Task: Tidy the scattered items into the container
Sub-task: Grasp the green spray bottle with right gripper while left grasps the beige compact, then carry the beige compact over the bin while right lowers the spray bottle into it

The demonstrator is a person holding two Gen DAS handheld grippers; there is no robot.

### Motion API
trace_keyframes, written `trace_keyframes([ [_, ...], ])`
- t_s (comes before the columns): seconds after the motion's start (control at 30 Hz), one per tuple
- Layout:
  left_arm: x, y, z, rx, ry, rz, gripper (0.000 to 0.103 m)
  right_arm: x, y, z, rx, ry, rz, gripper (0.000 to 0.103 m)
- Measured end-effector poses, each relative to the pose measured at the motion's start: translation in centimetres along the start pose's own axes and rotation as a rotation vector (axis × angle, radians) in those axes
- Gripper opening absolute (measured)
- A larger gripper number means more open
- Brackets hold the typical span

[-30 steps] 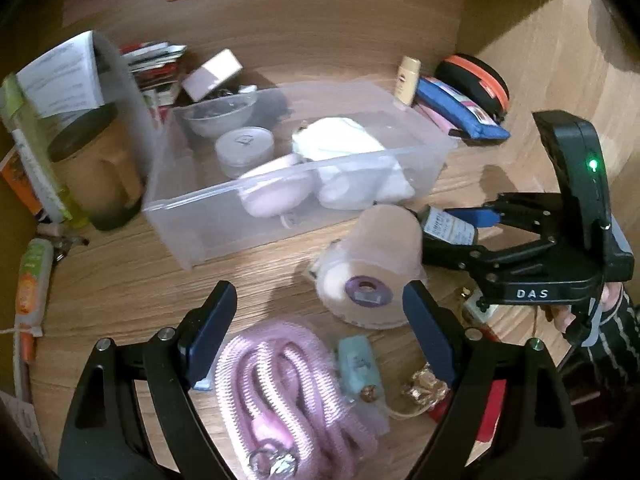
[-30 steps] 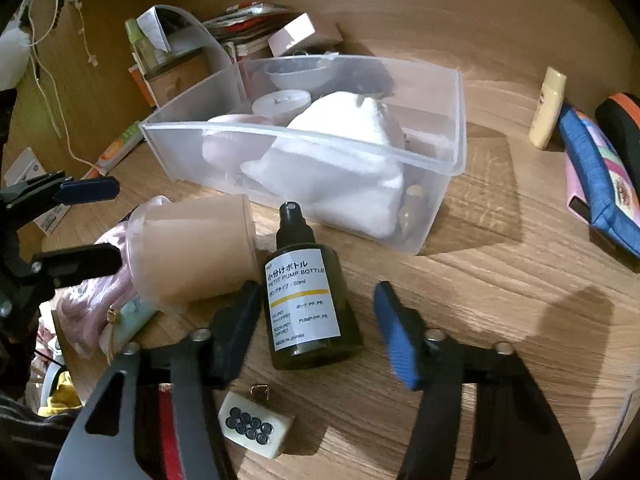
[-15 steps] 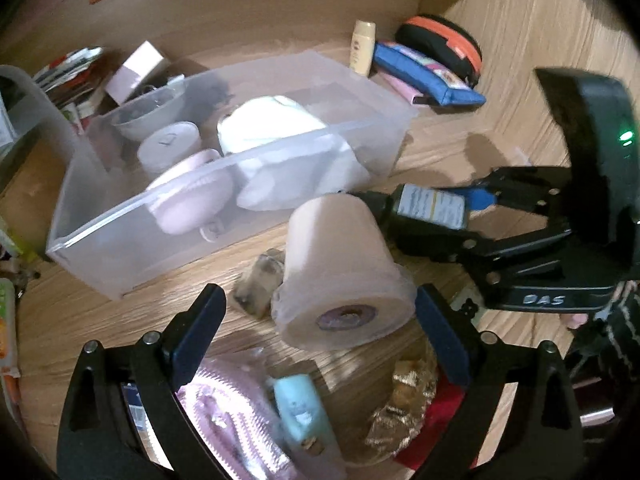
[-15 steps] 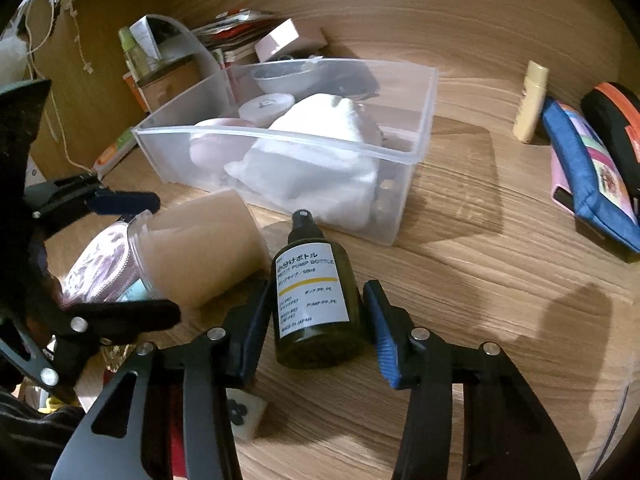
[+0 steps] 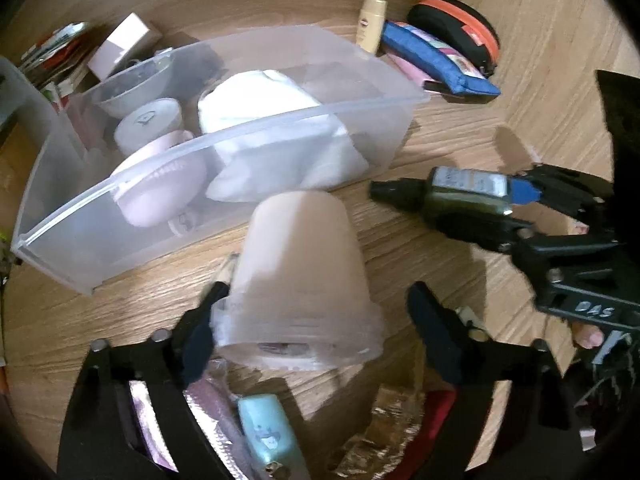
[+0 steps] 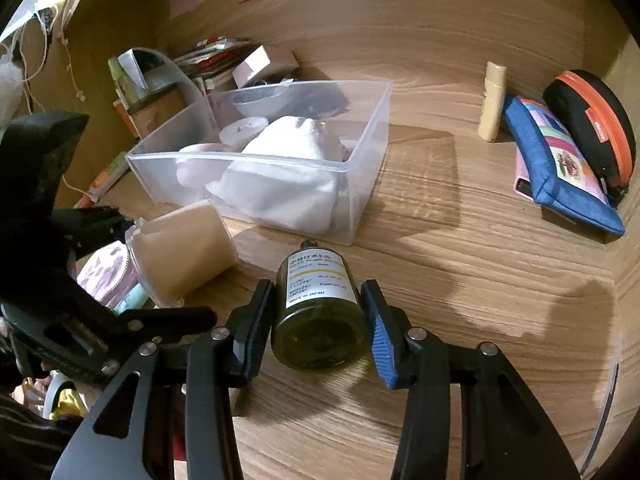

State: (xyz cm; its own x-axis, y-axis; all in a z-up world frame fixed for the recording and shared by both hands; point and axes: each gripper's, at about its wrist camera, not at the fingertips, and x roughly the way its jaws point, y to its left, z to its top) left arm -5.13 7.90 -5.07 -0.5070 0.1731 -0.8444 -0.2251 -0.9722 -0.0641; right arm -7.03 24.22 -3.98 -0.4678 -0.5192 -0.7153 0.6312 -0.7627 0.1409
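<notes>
- While its jaws straddle the tipped frosted cup [image 5: 304, 276] unclamped, the left gripper [image 5: 316, 336] sits at the bench's near edge.
- Right gripper [image 6: 320, 320] clamps the green pump bottle [image 6: 318, 304], lifted above bare bench [image 6: 460, 280].
- Beyond both, the clear container [image 6: 360, 184] stands open-topped, half filled, mid-bench.

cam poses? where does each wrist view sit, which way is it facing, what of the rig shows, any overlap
Left wrist: low on the left gripper, facing the beige cup and clear bin; right gripper at right.
Right wrist: on the right gripper, facing the green bottle between its fingers; left gripper at left.
Shared: cup, bottle, bin, blue pouch.
</notes>
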Motion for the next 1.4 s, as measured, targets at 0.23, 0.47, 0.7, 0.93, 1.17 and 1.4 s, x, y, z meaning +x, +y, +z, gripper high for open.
trace_keyframes([
  [0.23,-0.4,0.1,-0.5,-0.027,-0.036,0.029,0.07,-1.1,0.0,0.4,0.005,-0.05,0.002,0.039],
  [0.47,-2.6,-0.7,-0.7,-0.032,-0.129,0.028,0.07,-1.6,0.1,0.5,0.009,-0.074,0.006,0.038],
  [0.7,-3.4,-0.9,-0.6,-0.035,-0.165,0.016,0.07,-2.8,-0.1,1.1,0.029,-0.111,0.021,0.038],
  [0.93,-4.8,-0.1,-0.4,-0.076,-0.204,-0.012,0.07,-3.7,-0.1,1.7,0.033,-0.138,0.02,0.038],
  [1.17,-7.6,0.7,0.4,-0.085,-0.271,-0.037,0.07,-4.9,0.3,3.0,0.005,-0.175,0.018,0.038],
  [1.4,-10.8,2.1,2.1,-0.096,-0.363,0.002,0.07,-5.7,1.8,4.9,-0.047,-0.222,0.016,0.038],
])
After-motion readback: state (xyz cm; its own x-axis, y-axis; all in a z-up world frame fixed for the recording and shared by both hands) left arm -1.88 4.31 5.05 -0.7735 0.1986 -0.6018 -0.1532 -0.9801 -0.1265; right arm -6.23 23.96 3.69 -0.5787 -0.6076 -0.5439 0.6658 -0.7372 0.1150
